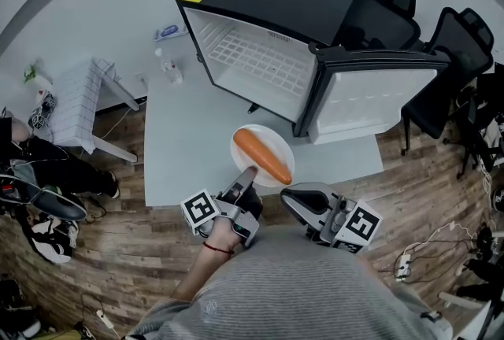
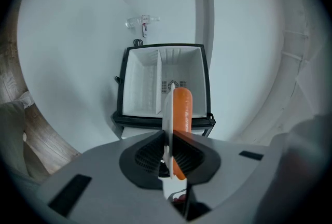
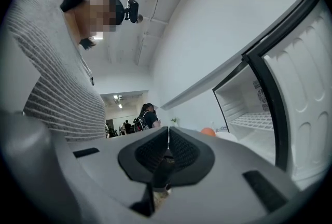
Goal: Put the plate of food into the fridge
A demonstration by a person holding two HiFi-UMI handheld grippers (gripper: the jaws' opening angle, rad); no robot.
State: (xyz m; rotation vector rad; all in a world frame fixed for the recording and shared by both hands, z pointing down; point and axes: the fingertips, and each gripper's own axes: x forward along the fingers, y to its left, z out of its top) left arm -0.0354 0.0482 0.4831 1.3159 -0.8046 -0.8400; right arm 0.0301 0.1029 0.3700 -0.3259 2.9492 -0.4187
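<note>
A white plate (image 1: 276, 139) carries a long orange piece of food (image 1: 263, 155) and hangs just above the grey table (image 1: 189, 149), in front of the open black fridge (image 1: 260, 55). My left gripper (image 1: 244, 177) is shut on the plate's near rim. In the left gripper view the plate (image 2: 167, 114) stands edge-on between the jaws of that gripper (image 2: 168, 158), with the food (image 2: 182, 109) to its right and the fridge (image 2: 142, 80) straight ahead. My right gripper (image 1: 295, 197) is at the table's front edge, right of the plate. It (image 3: 168, 148) is shut with nothing in it.
The fridge door (image 1: 378, 94) swings out to the right of the plate. Two black office chairs (image 1: 386, 4) stand behind the fridge. A small clear bottle (image 1: 169, 67) is on the table's far left corner. A white rack (image 1: 79, 102) and bags (image 1: 47, 205) are on the floor at left.
</note>
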